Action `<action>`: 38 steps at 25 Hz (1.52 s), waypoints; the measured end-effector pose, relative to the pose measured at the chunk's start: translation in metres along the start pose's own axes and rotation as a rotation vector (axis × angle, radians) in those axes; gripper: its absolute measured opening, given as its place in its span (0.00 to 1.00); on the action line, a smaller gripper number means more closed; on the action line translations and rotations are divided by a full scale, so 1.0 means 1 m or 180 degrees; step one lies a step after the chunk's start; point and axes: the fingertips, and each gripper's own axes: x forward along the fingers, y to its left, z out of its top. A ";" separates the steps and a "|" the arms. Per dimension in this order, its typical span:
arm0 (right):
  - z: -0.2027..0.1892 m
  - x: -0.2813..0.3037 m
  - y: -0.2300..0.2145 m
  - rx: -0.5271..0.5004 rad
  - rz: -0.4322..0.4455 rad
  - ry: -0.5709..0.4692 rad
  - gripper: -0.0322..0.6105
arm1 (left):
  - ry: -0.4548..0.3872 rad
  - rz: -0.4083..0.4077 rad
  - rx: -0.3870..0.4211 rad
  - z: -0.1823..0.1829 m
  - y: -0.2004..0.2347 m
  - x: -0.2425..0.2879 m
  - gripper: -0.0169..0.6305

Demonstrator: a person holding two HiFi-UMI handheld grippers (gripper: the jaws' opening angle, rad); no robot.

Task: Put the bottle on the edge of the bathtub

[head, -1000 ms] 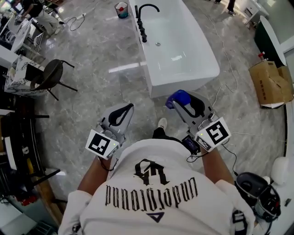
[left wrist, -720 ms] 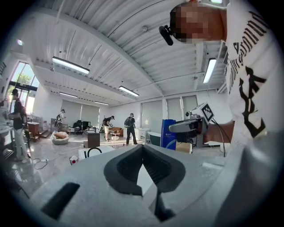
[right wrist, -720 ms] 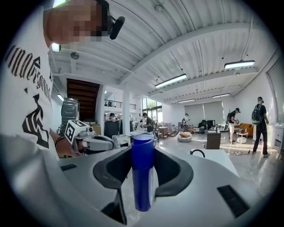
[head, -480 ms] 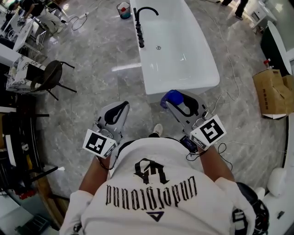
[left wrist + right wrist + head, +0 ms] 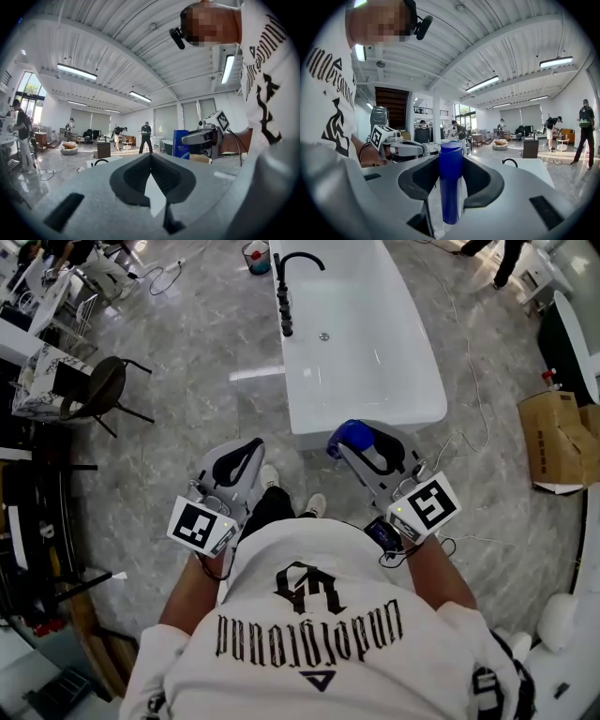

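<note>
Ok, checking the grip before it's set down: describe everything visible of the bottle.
The bottle is a blue cylinder, plastic-looking, with a flat top. It stands upright, clamped between the right gripper's jaws, touching nothing else. From the head view it is off the floor, just short of the bathtub's near end.

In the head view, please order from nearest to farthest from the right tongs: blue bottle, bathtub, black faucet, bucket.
1. Blue bottle, held in the right tongs.
2. Bathtub, just ahead.
3. Black faucet, tub's far end.
4. Bucket, floor beyond.
</note>
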 end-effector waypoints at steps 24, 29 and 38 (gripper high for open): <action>0.003 0.067 -0.042 0.0027 0.0003 0.0081 0.29 | -0.0042 -0.0332 0.0007 0.004 0.046 0.061 0.05; 0.001 0.094 -0.057 0.0085 -0.0006 0.0116 0.29 | 0.0033 -0.0383 -0.0057 -0.002 0.072 0.075 0.05; -0.020 0.149 -0.094 0.0120 -0.0025 0.0306 0.29 | 0.0157 -0.0427 -0.0213 -0.022 0.124 0.110 0.05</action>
